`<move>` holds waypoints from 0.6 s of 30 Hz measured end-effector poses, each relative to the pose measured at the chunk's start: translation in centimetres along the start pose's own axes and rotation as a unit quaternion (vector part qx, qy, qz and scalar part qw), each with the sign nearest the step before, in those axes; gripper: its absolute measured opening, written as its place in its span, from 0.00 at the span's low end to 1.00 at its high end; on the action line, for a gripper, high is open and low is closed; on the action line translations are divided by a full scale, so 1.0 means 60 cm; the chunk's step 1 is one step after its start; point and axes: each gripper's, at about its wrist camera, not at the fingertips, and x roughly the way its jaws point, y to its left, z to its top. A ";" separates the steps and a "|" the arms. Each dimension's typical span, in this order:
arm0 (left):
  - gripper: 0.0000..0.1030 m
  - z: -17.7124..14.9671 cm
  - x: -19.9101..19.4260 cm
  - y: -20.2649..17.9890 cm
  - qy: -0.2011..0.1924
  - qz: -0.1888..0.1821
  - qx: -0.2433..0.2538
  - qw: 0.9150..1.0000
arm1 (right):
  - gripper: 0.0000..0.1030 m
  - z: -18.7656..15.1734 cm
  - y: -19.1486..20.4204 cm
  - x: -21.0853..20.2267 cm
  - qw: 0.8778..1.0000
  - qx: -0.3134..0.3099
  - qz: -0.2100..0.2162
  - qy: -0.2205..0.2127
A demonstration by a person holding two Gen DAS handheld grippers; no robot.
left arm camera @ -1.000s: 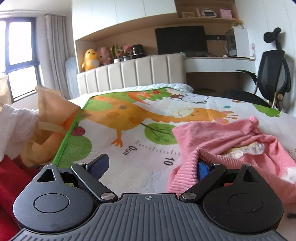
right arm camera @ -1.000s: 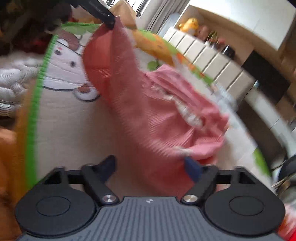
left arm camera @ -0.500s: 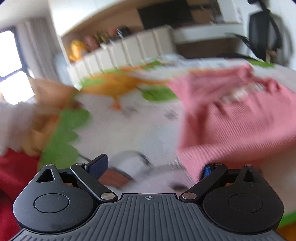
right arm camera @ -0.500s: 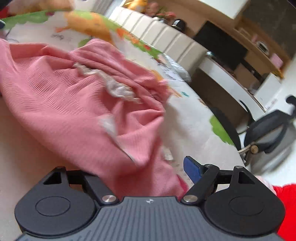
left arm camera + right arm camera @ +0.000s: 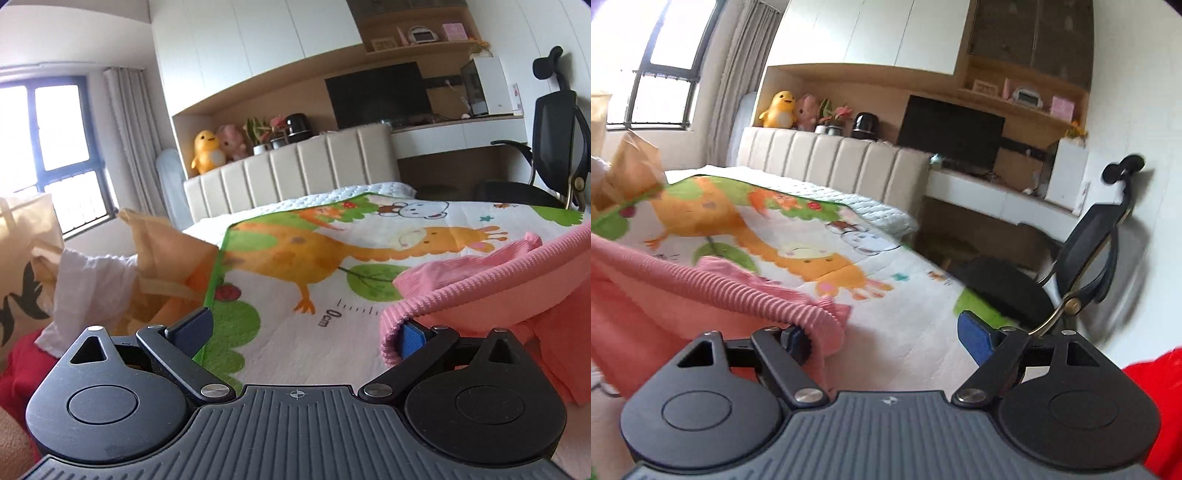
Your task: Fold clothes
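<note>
Left wrist view: pink ribbed garment hangs over right finger of left gripper, jaws spread wide, nothing pinched. Rest of garment slumps on animal-print mat, right side. Right wrist view: right gripper jaws apart too, cloth hooked on left finger only. Risk: hem merely draped; any tilt or tug likely slides it off, garment collapses in heap. Clothes pile at left edge could snag.

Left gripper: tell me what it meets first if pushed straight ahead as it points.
Probably the printed play mat between the open fingers of the left gripper; the pink garment hangs on its right finger, beside that line. Depth is unclear.
</note>
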 end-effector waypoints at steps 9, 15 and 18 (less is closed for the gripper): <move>0.99 -0.107 -0.027 -0.012 0.120 -0.149 0.028 0.981 | 0.81 -0.167 0.062 -0.028 0.981 -0.054 0.117 0.148; 1.00 -0.041 -0.044 -0.036 0.048 -0.315 -0.054 0.946 | 0.89 -0.072 0.059 -0.076 0.980 -0.016 0.193 0.051; 1.00 -0.023 0.002 -0.094 0.076 -0.358 -0.075 0.928 | 0.90 -0.017 0.076 -0.027 0.971 0.018 0.233 0.038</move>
